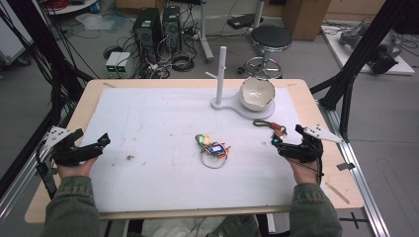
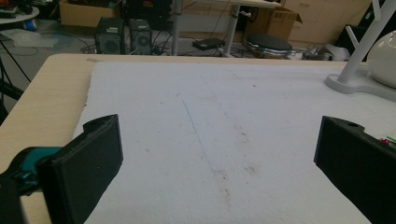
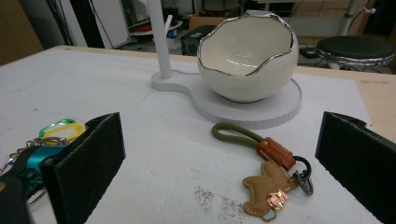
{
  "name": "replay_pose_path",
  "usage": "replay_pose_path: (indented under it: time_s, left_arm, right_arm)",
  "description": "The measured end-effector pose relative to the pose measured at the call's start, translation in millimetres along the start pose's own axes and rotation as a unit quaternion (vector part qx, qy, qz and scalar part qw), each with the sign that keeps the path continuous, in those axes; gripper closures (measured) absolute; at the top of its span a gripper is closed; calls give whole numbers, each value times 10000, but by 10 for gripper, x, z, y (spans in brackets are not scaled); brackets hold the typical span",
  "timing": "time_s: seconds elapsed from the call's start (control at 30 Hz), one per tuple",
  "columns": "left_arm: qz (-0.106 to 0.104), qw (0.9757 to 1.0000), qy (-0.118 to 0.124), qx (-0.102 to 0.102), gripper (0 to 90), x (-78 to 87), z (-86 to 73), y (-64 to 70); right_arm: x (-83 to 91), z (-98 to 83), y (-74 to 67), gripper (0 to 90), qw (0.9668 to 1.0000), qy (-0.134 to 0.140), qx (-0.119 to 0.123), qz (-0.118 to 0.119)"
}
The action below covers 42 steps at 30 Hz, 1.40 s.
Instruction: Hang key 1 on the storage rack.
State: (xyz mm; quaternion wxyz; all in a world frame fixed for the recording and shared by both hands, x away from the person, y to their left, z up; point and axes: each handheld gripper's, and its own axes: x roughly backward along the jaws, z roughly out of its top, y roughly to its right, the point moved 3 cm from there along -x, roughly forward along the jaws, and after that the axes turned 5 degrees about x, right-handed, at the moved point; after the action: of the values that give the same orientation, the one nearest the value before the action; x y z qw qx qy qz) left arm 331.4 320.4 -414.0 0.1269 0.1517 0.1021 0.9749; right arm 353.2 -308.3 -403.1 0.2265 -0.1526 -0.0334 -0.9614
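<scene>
My right gripper (image 3: 219,154) stands wide with nothing between its jaws, and the leather bear keychain (image 3: 271,186) on its olive loop lies flat just ahead of it, a short way in front of the eggshell-shaped bowl (image 3: 247,65). I judge this the approach step: next I need to ease forward, drop over the strap and close. My left gripper (image 2: 215,158), also wide and empty, rests well left of the bowl. The bunch of coloured key tags (image 1: 213,148) lies nearer me than the bowl's white stand (image 1: 222,69).

A pale wooden table (image 1: 79,106) carries a white mat (image 1: 158,118) over most of its top. On the mat: a white stand (image 1: 223,101) at the far right, a bunch of keys (image 1: 212,148) mid-table, a keychain (image 1: 274,129) to its right.
</scene>
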Motion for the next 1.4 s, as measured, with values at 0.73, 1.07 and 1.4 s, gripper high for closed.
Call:
replay_pose_path:
  time_s: [0.73, 1.07, 1.4]
  left_arm:
    - [-5, 9999, -106, 16, 17, -13, -30, 4]
    - [24, 9999, -131, -22, 17, -14, -36, 12]
    - [34, 9999, -149, -55, 17, -15, -38, 15]
  right_arm:
    - [-204, 55, 60, 6, 9979, -582, 272, 92]
    - [-356, 91, 120, 6, 9948, -890, 418, 278]
    - [-532, 130, 168, 6, 9893, -1255, 587, 469]
